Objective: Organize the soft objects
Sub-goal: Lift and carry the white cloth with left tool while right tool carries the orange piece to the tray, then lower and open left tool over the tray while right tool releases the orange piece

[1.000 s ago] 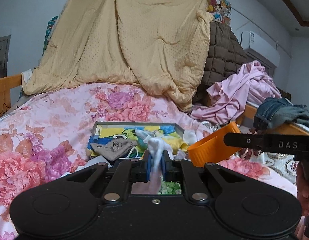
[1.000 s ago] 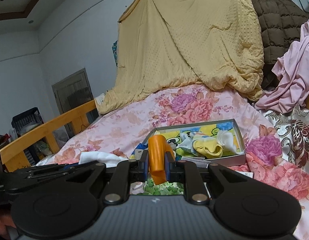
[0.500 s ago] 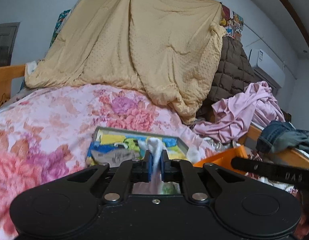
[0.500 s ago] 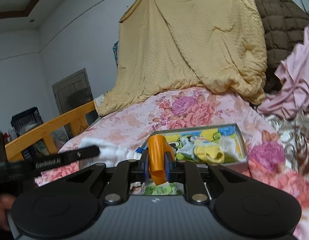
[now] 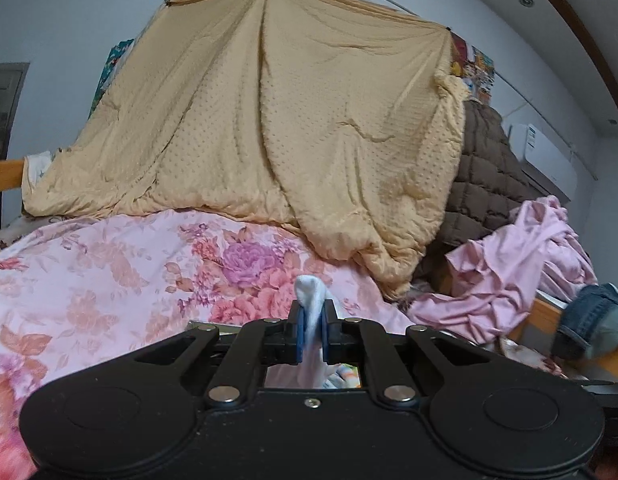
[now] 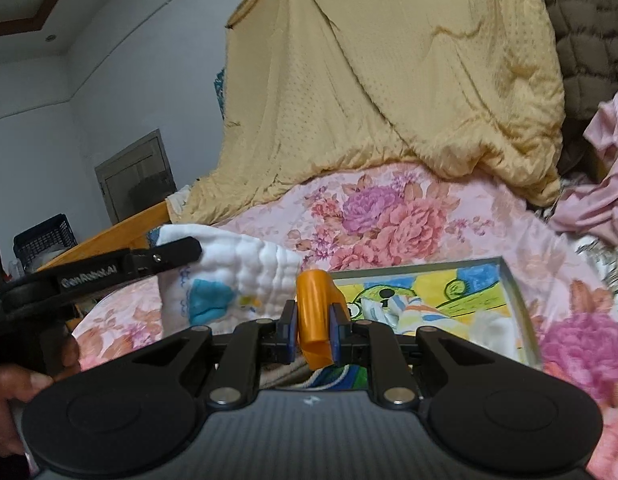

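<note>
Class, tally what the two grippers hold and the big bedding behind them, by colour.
White: 1, the white quilted cloth in the left gripper.
Orange: 1, the orange piece in the right gripper.
Yellow: 1, the yellow blanket.
Floral pink: 1, the floral quilt.
Total: 4.

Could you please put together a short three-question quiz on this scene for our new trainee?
1. True or false: the left hand-held gripper is shut on a piece of white cloth.
2. What is clamped in the right hand-held gripper? A) a yellow sock B) the orange rim of a container C) nothing
3. In the right wrist view, what lies on the floral bedspread just beyond the right hand-held gripper, with a cartoon print inside?

Key:
1. True; the cloth is pinched between the blue pads.
2. B.
3. A shallow box with soft items in it.
</note>
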Available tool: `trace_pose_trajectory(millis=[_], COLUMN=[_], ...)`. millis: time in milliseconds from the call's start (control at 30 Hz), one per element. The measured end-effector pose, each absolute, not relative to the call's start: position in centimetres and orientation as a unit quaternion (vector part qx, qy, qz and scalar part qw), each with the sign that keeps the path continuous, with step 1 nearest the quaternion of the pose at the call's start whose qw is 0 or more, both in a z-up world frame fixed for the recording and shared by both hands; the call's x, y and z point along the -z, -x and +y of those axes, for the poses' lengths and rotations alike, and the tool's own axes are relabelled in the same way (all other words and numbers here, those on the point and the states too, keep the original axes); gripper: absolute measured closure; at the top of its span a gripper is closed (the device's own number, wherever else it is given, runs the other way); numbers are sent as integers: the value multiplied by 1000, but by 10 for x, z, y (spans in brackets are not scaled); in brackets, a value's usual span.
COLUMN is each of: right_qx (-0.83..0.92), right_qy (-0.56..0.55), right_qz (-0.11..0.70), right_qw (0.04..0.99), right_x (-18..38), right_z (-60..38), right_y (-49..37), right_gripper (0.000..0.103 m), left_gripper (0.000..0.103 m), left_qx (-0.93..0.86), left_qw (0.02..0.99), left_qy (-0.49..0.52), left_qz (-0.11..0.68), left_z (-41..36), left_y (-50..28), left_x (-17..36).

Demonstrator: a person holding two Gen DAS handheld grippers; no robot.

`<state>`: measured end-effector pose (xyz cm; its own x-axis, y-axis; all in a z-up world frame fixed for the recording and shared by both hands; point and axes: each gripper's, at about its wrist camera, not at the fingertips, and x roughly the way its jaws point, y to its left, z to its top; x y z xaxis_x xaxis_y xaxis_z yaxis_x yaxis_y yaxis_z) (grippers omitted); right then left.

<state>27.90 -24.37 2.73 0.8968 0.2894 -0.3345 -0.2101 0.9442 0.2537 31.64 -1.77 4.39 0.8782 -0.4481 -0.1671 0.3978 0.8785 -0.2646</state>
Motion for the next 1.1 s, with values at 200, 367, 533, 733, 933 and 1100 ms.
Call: trace_pose_trajectory(millis=[200, 367, 533, 733, 933, 1100], right_qx=[-131, -112, -92, -70, -60, -59], right_qy=[-128, -144, -136, -107, -75, -60], right_qz=[219, 258, 283, 302, 319, 328], right_qw=[958, 949, 945, 945, 943, 941], right_x=[-9, 11, 25, 32, 36, 37], right_z=[-241, -243, -245, -240, -231, -226], right_y=[-325, -348, -358, -364, -369, -369], right_gripper=[85, 85, 85, 84, 80, 79], left_gripper=[95, 95, 95, 95, 94, 94], left_qx=[217, 208, 196, 210, 231, 240], left_qw=[954, 942, 928, 916, 907, 902], left_qy=[157, 192, 221, 205, 155, 127], left_qz=[138, 179, 228, 274, 317, 336], left_z=[-9, 4, 13, 3, -18, -27], left_y=[-370, -394, -412, -419, -420, -421], left_x=[-11, 19, 42, 56, 63, 64])
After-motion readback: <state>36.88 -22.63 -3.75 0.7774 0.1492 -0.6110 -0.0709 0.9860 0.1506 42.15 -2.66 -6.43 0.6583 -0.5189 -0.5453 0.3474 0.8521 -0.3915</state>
